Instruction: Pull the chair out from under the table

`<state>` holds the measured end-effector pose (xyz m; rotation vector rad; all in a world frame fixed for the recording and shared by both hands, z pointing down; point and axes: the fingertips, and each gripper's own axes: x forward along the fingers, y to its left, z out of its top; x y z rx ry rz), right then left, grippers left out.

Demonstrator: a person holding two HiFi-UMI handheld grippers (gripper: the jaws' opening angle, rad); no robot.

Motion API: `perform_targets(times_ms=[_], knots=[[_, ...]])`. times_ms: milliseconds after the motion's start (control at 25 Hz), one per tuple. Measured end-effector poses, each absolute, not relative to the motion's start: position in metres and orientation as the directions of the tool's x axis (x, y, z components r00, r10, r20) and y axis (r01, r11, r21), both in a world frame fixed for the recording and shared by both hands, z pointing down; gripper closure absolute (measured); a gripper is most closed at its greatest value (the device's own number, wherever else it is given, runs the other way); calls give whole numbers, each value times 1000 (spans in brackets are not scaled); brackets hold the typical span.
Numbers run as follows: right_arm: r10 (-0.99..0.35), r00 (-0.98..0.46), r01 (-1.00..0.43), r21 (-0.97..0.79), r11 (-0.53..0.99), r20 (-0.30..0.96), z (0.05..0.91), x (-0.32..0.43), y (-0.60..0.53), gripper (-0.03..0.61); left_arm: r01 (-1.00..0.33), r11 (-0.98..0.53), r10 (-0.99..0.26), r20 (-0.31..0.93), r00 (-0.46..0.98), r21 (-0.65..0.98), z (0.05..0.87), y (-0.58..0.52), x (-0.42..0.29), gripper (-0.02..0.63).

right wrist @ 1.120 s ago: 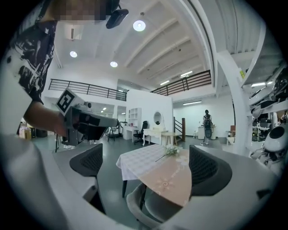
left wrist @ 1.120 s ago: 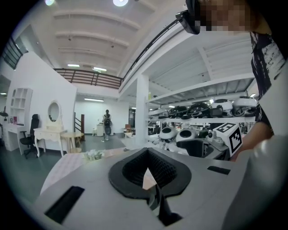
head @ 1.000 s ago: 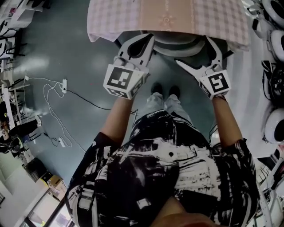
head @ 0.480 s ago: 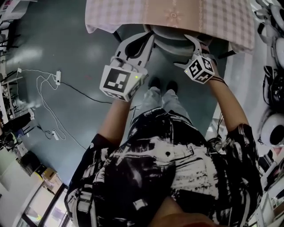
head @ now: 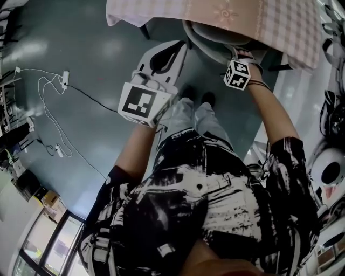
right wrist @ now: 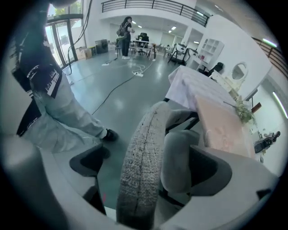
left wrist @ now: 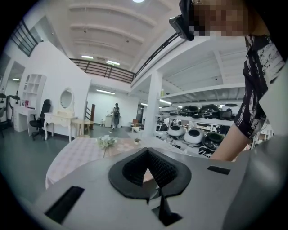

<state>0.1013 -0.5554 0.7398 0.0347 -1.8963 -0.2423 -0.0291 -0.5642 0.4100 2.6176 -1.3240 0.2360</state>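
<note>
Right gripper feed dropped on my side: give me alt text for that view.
The right gripper has its open jaws astride the woven edge of the chair backrest, one pad clear of it. Beyond lie the cloth-covered table, grey floor and the person's trouser leg and shoe.

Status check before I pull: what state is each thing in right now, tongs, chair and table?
Left tongs: shut, empty.
Right tongs: open, straddling the chair's backrest rim.
Chair: seat under the table, not pulled out yet.
Table: draped in a checked cloth.
</note>
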Motion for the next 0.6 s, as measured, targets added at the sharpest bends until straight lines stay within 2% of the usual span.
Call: perform_targets(times_ms=[120, 240, 320, 400, 600], knots=[[-120, -272, 102, 153, 983, 955, 754, 104, -556, 24, -815, -569, -780, 245, 576, 107, 416, -565, -37, 614], [-105, -234, 140, 141, 980, 967, 756, 104, -553, 103, -818, -564, -783, 241, 573, 112, 419, -568, -42, 614], [-102, -194, 180, 138, 974, 976, 762, 107, -549, 188, -817, -565, -781, 242, 575, 115, 421, -571, -43, 614], [-128, -149, 221, 159, 962, 981, 769, 112, -547, 311, -814, -571, -778, 244, 579, 111, 420, -574, -41, 614], [-267, -124, 129, 283, 951, 956, 773, 114, -562, 447, -807, -580, -767, 259, 587, 109, 422, -578, -38, 614]])
